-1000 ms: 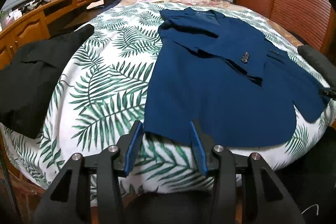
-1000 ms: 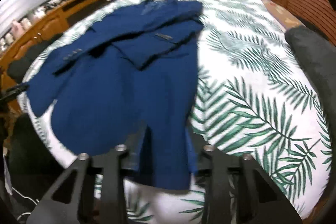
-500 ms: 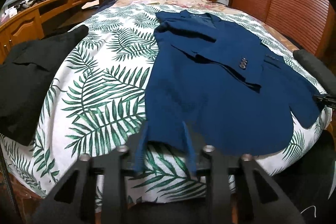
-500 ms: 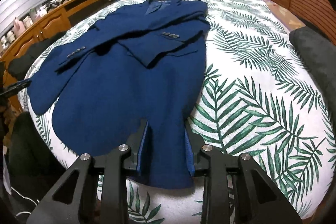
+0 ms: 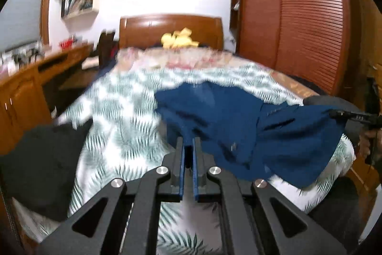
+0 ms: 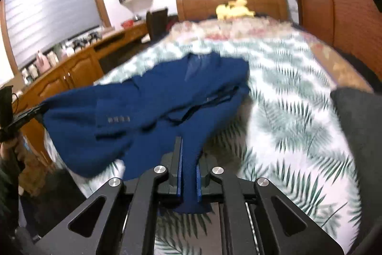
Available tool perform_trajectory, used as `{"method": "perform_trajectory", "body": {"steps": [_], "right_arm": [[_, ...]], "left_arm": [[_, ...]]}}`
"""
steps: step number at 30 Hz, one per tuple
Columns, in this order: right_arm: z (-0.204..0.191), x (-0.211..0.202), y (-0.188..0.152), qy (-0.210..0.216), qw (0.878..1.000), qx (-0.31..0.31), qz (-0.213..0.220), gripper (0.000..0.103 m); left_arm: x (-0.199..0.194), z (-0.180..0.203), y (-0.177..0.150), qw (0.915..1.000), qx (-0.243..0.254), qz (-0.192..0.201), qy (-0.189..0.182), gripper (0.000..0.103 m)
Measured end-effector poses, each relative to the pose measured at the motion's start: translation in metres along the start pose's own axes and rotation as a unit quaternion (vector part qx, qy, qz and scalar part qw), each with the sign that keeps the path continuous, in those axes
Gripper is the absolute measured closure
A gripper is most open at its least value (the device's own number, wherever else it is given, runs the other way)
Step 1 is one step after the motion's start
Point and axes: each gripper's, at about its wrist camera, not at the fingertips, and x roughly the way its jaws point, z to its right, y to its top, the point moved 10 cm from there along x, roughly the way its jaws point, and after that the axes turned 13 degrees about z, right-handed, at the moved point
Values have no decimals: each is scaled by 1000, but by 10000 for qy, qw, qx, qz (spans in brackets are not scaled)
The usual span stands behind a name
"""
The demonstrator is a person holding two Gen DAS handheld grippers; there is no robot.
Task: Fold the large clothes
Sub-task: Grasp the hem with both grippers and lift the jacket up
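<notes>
- Bedroom with a bed [image 5: 124, 111] under a palm-leaf cover, a wooden headboard [image 5: 170, 28] at the far end, louvred wardrobe doors [image 5: 298, 16] on one side and a wooden desk [image 5: 26, 87] on the other; both views are motion-blurred, where half a second ago they were sharp.
- Blue jacket [image 5: 238, 121] no longer lies flat: its near hem is lifted off the cover by its two corners and sags between them, while the collar end rests on the bed.
- Its long axis runs from the raised hem toward the headboard, collar pointing away.
- Black garment [image 5: 35, 159] lies at the bed's left edge, apart from the jacket.
- Yellow soft toy [image 5: 177, 40] sits by the headboard.
- Left gripper [image 5: 188, 145], open above the hem before, now has its jaws nearly together, pinching a hem corner.
- Right gripper [image 6: 188, 147] is clamped on the other corner, with cloth hanging down between its jaws.
</notes>
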Motion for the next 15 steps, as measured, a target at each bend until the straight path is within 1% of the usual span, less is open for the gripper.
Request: {"method": "perform_trajectory", "body": {"steps": [2, 3, 4, 8, 13, 15], "right_arm": [[-12, -11, 29, 62, 9996, -78, 252, 98], [-17, -18, 43, 114, 9992, -118, 352, 98], [-25, -28, 60, 154, 9985, -182, 501, 98], [-46, -63, 104, 262, 9951, -362, 882, 98], [-67, -115, 156, 300, 9885, -648, 1336, 97], [-73, -133, 170, 291, 9857, -774, 1469, 97]], "left_arm": [[-6, 7, 27, 9997, 138, 181, -9, 102], [-12, 11, 46, 9994, 181, 308, -37, 102], [-16, 12, 55, 9991, 190, 373, -48, 102], [-41, 18, 114, 9966, 214, 794, -92, 103], [-71, 26, 166, 9923, 345, 1183, -121, 103], [-83, 27, 182, 9907, 375, 1302, -117, 103]]}}
